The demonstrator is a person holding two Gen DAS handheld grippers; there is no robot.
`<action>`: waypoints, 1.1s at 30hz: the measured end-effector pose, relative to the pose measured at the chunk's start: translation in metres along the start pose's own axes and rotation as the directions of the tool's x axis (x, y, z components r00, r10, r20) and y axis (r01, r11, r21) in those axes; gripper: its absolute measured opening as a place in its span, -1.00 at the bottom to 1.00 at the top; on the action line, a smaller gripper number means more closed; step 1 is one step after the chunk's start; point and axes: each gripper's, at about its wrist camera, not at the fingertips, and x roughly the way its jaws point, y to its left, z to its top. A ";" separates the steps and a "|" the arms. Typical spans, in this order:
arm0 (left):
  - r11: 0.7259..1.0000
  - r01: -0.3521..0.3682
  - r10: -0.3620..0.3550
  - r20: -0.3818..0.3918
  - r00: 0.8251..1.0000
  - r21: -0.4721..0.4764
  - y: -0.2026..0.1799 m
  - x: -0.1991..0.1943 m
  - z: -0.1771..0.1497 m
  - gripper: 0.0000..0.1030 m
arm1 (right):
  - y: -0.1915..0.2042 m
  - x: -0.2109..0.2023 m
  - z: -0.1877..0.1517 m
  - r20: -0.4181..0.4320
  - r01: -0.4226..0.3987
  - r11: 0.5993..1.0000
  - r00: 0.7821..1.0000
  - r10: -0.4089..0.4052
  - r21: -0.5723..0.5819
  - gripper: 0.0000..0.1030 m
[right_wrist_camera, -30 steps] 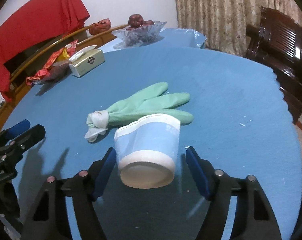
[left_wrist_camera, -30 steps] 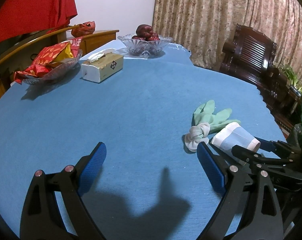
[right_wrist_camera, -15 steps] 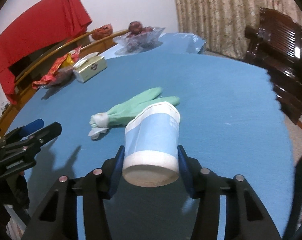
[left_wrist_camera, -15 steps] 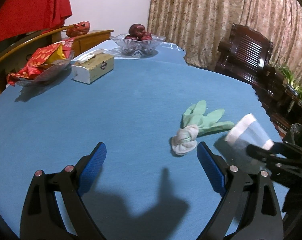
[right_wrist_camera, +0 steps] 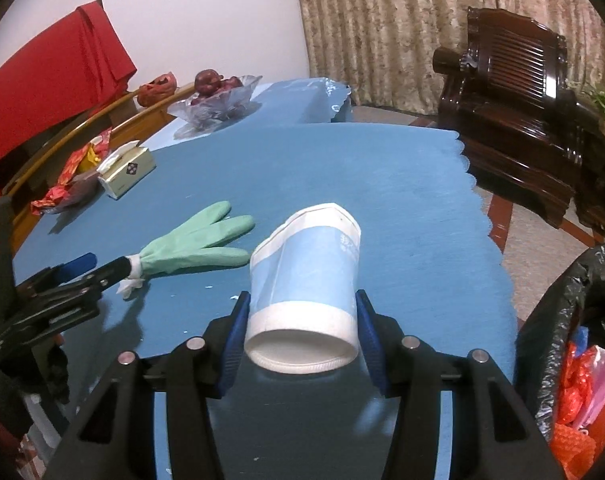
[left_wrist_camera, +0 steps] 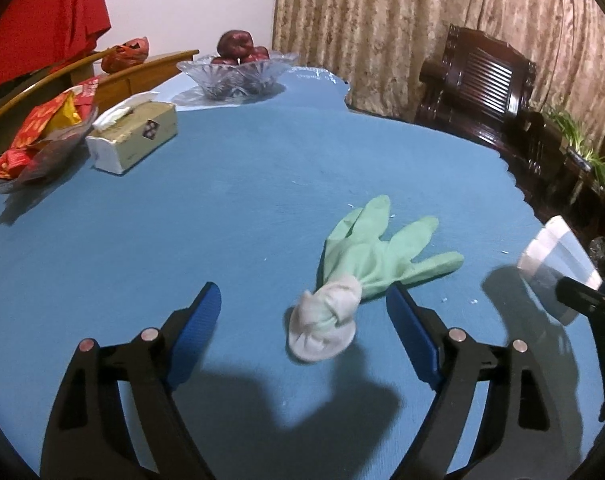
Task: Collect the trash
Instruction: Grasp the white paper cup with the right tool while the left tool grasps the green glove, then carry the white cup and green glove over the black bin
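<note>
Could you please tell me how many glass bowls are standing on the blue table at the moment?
2. One glass bowl holding dark red fruit stands at the far end of the table; the other bowl, holding red and yellow wrappers, stands at the left edge beside the tissue box.

A round table (left_wrist_camera: 230, 200) under a blue cloth fills the middle of the room. At twelve o'clock a white wall (right_wrist_camera: 206, 12) meets beige patterned curtains (left_wrist_camera: 382, 20). At two o'clock stands a dark carved wooden chair (right_wrist_camera: 514, 92). At ten o'clock a red cloth (right_wrist_camera: 50, 72) hangs over light wooden furniture (left_wrist_camera: 158, 68). Tan flooring (right_wrist_camera: 538, 240) shows at three o'clock.
</note>
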 end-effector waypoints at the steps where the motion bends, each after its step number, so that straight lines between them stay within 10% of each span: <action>1: 1.000 0.003 -0.003 -0.009 1.000 0.001 -0.001 0.005 0.002 0.58 | -0.002 0.000 -0.001 0.000 0.001 1.000 1.000 -0.001 0.001 -0.01; 8: 1.000 0.017 -0.018 -0.053 0.998 -0.015 -0.007 0.024 0.007 0.47 | -0.006 0.003 0.001 -0.003 0.003 1.000 1.000 -0.003 0.016 -0.01; 14: 0.996 0.086 -0.089 -0.089 0.992 -0.032 -0.014 0.027 0.002 -0.15 | -0.007 0.005 0.001 -0.009 0.001 1.000 1.000 -0.001 0.024 -0.01; 21: 0.994 0.092 -0.097 -0.079 0.992 -0.058 -0.023 0.010 -0.008 -0.37 | -0.008 0.002 0.001 -0.007 -0.004 1.000 1.000 0.005 0.031 -0.01; 33: 0.996 0.068 -0.069 -0.023 0.997 -0.057 -0.037 -0.032 -0.014 -0.42 | -0.009 -0.017 0.002 0.019 -0.012 0.999 1.000 0.011 0.036 -0.01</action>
